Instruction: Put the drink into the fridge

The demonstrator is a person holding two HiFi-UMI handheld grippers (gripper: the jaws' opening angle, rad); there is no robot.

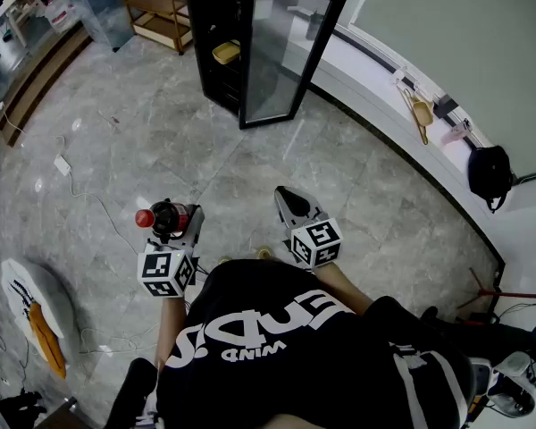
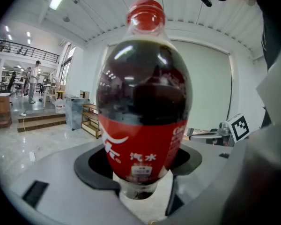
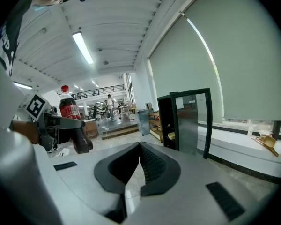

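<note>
- A white oval board (image 1: 31, 304) with an orange strip on it lies on the grey marble-look floor (image 1: 161, 123) at the near left edge.
- The left gripper (image 1: 171, 224) is clenched around a clear plastic cola bottle with a red cap and red label (image 1: 164, 214). Its jaws clasp the lower body just under the label, and the bottle stands upright, cap uppermost.
- The bottle is held above the floor at near left, well apart from the fridge.
- A low wooden shelf unit (image 1: 156, 7) stands far left of centre.
- The tall black fridge (image 1: 205, 25) stands far centre, its glass door (image 1: 281, 56) swung open. A yellow item (image 1: 226, 53) sits on a shelf inside.
- The right gripper (image 3: 140, 146) is held near centre, its jaws closed together with nothing between them, pointing towards the fridge.
- The person in a black printed shirt (image 1: 286, 347) fills the near edge.
- A black bag (image 1: 489, 172) rests on the white ledge at far right.
</note>
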